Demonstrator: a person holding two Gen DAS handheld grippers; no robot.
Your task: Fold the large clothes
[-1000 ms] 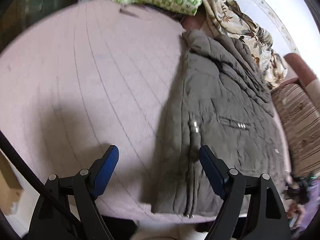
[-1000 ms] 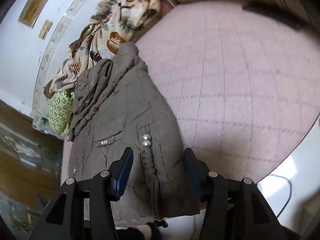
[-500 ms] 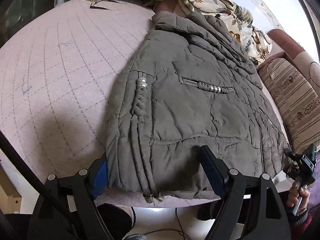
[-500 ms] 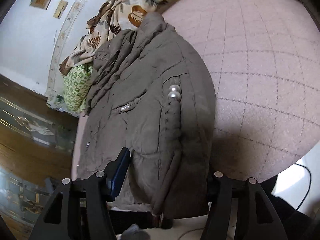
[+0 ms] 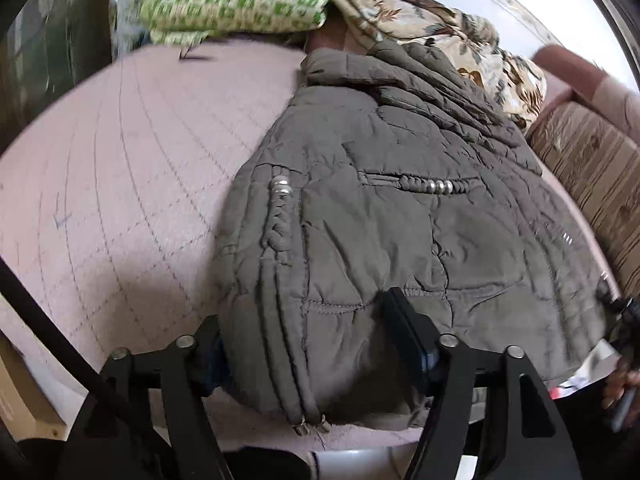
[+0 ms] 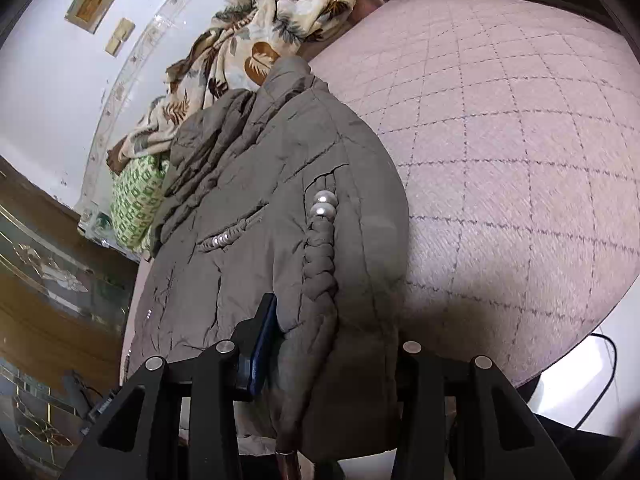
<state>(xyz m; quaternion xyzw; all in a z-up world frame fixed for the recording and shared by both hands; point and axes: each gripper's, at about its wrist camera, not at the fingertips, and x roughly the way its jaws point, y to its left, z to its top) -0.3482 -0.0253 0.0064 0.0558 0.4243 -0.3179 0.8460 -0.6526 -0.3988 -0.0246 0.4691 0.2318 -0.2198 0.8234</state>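
Jacket (image 5: 400, 208) lies flat on the pink quilted bed (image 5: 120, 160), long axis running away from both grippers: hem at the near bed edge, collar far, toward the floral cloth (image 5: 440, 36) and green pillow (image 5: 236, 4). Left gripper (image 5: 316, 344) is spread wide, its fingers straddling the hem, one finger partly tucked under the fabric, not yet pinching; right gripper (image 6: 332, 356) likewise straddles the hem at the braided trim (image 6: 320, 264), its far finger hidden by fabric, so whether it pinches I cannot tell. Both sit equally near the hem; judged next move: pinch the hem and carry it forward along the long axis toward the collar.
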